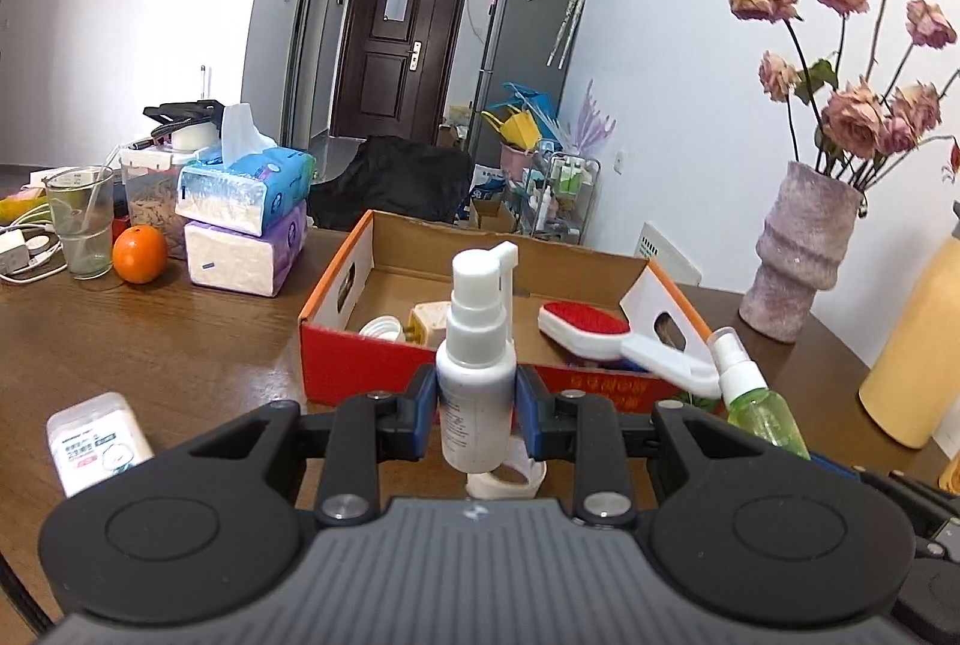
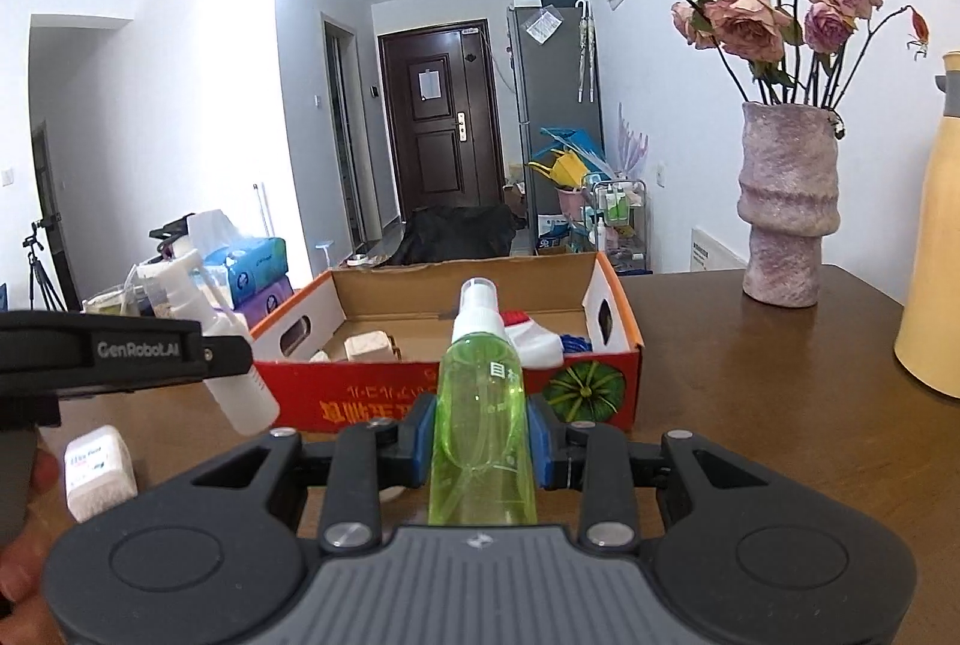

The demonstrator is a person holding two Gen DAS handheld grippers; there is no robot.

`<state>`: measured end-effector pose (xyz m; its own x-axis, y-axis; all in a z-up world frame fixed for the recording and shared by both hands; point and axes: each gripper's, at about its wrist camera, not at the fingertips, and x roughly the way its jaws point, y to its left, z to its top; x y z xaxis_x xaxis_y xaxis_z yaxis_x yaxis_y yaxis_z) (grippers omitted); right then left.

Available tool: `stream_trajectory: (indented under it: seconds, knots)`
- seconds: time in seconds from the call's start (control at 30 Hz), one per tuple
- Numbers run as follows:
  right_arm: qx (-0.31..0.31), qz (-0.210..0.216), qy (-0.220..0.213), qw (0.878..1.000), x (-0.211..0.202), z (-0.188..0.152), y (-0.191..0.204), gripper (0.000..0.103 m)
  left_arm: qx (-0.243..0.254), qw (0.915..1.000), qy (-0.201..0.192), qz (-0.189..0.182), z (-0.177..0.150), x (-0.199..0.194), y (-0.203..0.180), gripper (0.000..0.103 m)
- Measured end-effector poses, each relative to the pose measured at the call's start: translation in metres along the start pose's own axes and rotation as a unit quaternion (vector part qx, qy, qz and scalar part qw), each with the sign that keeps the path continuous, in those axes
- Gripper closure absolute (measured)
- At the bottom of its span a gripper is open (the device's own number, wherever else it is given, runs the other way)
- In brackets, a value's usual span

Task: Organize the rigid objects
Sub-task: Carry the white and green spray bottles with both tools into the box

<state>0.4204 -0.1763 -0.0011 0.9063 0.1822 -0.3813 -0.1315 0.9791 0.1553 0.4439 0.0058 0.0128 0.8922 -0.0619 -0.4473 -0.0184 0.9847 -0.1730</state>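
My left gripper [image 1: 477, 408] is shut on a white spray bottle [image 1: 476, 369], held upright in front of the red cardboard box [image 1: 360, 369]. That white spray bottle [image 2: 234, 369] shows at the left of the right wrist view too. My right gripper [image 2: 483, 438] is shut on a green spray bottle [image 2: 483, 405], also upright, just before the box's [image 2: 360, 399] front wall. The green spray bottle [image 1: 759, 405] appears at the right of the left wrist view. Inside the box lie a red-and-white brush [image 1: 591, 330], a white cap [image 1: 381, 328] and a beige block [image 1: 427, 322].
On the brown table [image 1: 180, 345] a small white pack [image 1: 96, 441] lies near left, a roll of tape [image 1: 507, 480] under the left gripper. Tissue packs [image 1: 246, 225], an orange [image 1: 139, 254] and a glass [image 1: 81, 225] stand far left. A flower vase [image 2: 786, 207] and a yellow jug [image 2: 933, 249] stand right.
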Motion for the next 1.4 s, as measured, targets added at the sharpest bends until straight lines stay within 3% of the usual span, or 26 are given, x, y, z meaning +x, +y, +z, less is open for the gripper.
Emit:
stream_trajectory:
  seconds: [0.53, 1.4]
  knots:
    - [0.002, 0.009, -0.006, 1.000, 0.051, 0.024, 0.007, 0.073, -0.025, 0.9996, -0.012, 0.002, 0.030, 0.045, 0.006, 0.074]
    - [-0.001, 0.010, -0.008, 1.000, 0.134, 0.056, 0.012, 0.073, -0.019, 0.9997, -0.011, 0.014, 0.067, 0.126, 0.012, 0.074]
